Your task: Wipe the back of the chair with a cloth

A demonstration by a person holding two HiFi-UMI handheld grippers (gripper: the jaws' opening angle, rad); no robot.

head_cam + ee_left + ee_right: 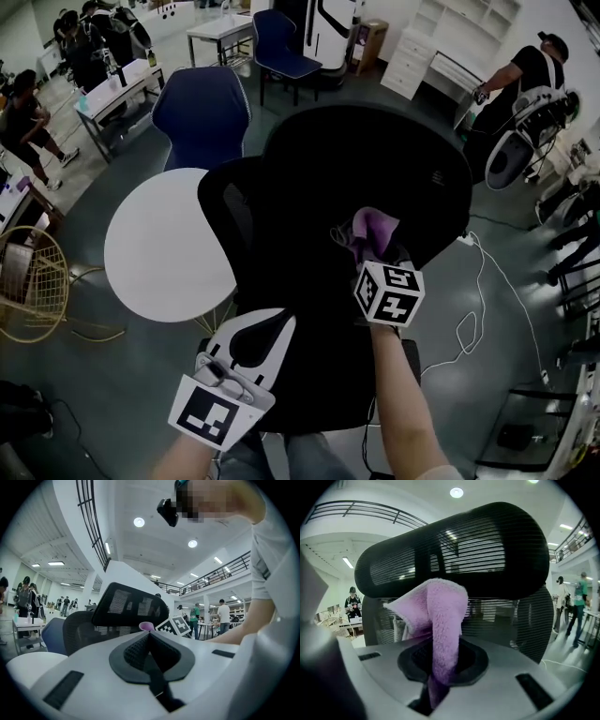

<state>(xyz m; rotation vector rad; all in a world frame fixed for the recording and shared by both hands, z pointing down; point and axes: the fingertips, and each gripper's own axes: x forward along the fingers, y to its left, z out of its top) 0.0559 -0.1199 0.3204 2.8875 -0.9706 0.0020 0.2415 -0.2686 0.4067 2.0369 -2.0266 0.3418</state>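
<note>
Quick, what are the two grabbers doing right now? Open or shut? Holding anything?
Left gripper: shut, holding nothing.
Right gripper: shut on the purple cloth.

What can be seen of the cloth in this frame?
The cloth is light purple and fluffy, like microfibre or fleece. It is bunched and folded, pinched between the shut jaws of the right gripper. It stands up from them, with a loose corner sticking out to the view's left. It is held close to the black mesh back of the chair, just below the headrest. Whether it actually touches the mesh cannot be told. Nothing else touches it.
</note>
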